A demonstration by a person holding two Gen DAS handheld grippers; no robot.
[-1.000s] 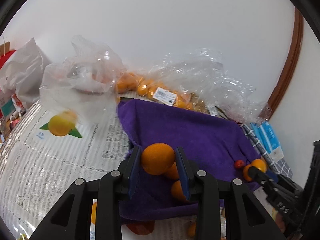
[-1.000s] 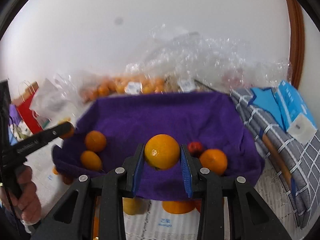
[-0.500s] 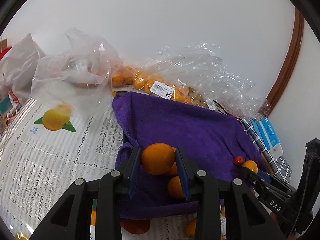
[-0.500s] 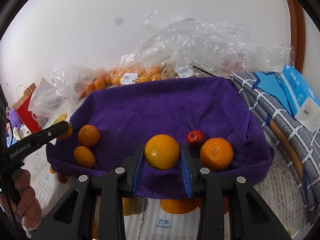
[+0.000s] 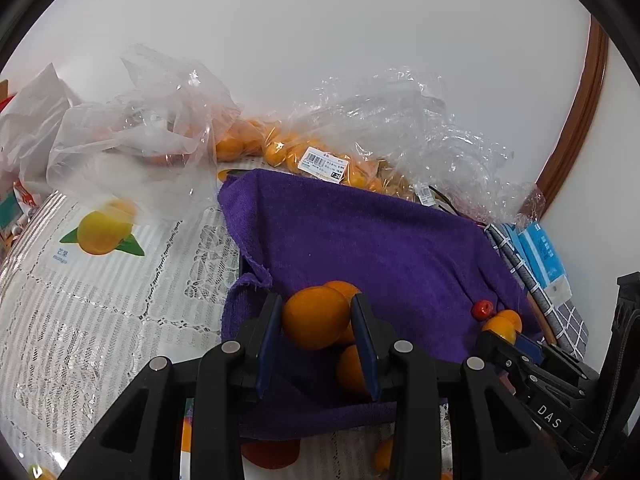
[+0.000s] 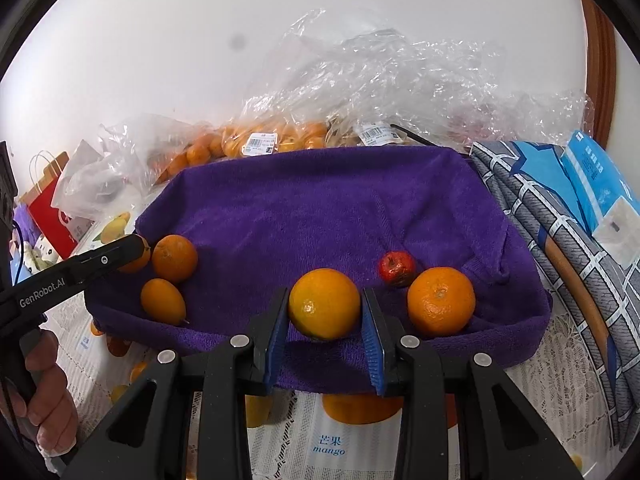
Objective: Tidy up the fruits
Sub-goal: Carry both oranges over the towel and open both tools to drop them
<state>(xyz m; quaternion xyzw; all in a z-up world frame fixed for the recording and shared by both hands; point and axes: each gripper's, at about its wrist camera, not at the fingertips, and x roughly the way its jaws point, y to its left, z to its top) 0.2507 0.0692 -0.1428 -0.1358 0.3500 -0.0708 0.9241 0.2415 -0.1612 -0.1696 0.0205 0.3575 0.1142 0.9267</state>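
Lace-patterned tablecloth (image 6: 560, 364) w/ printed mango pics runs under everything, and nearest us both claws are clamped on fruit: our right gripper (image 6: 325, 320) pinches a yellow-orange orange (image 6: 324, 304) between its blue pads, poised over the near edge of the purple towel (image 6: 320, 216); our left gripper (image 5: 316, 322) squeezes a second orange (image 5: 315, 317) over the towel's left corner, w/ two loose oranges (image 5: 352, 364) right behind it. Both jaws are narrow, set to the fruit's width, so neither holds much margin. Risk no. 1, we judge: round, smooth skin on flat pads, so a slight tilt or early release near the hem lets the fruit roll off the towel onto the cloth, maybe off the table. Risk no. 2: on the right side a big tangerine (image 6: 441, 301) sits just beside our held orange, and a small red fruit (image 6: 397, 268) touches or nearly touches it; setting down too close would knock either one rolling. On the left, dropping onto the loose pair could scatter them. Risk no. 3: squeezing harder to be safe may bruise the peel. Farther back, the towel's middle is bare, the safer spot. Beyond it, crinkled plastic bags (image 6: 400, 72) of small oranges (image 6: 208, 148) lean at the wall; overreaching could snag the film and spill them. A folded checked cloth (image 6: 536, 208) lies at the far right.
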